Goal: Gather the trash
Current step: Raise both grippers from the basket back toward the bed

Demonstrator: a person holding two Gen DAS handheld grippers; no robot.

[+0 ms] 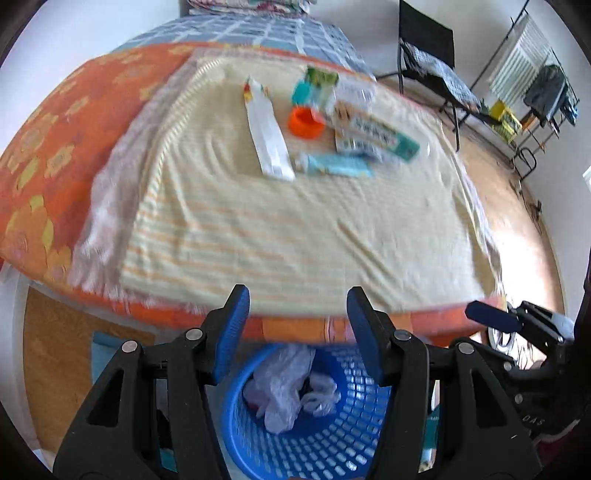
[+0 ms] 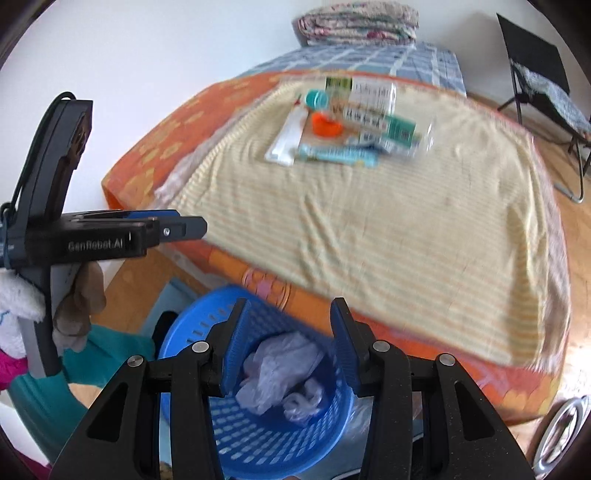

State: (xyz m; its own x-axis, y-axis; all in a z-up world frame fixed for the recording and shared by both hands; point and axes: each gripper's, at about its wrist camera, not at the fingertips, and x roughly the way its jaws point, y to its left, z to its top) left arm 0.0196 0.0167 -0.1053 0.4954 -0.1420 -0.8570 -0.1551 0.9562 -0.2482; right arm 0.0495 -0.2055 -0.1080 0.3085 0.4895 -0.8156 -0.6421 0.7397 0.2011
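Observation:
A blue perforated basket (image 1: 332, 443) stands on the floor at the bed's near edge and holds crumpled white plastic bags (image 1: 284, 387). My left gripper (image 1: 297, 317) is open and empty above it. My right gripper (image 2: 288, 332) is open and empty above the same basket (image 2: 258, 435), over the bags (image 2: 277, 373). On the striped sheet far ahead lies a cluster of trash: a white tube (image 1: 267, 133), an orange cap (image 1: 304, 123), a teal cap (image 1: 304, 92), a green-white box (image 1: 376, 134), a light blue wrapper (image 1: 338, 164) and a clear plastic pack (image 1: 354, 90).
The bed has an orange flowered cover (image 1: 40, 166) and folded quilts at its head (image 2: 358, 22). A black folding chair (image 1: 428, 55) and a metal rack (image 1: 532, 92) stand on the wood floor to the right. A teal object (image 2: 40, 398) sits left of the basket.

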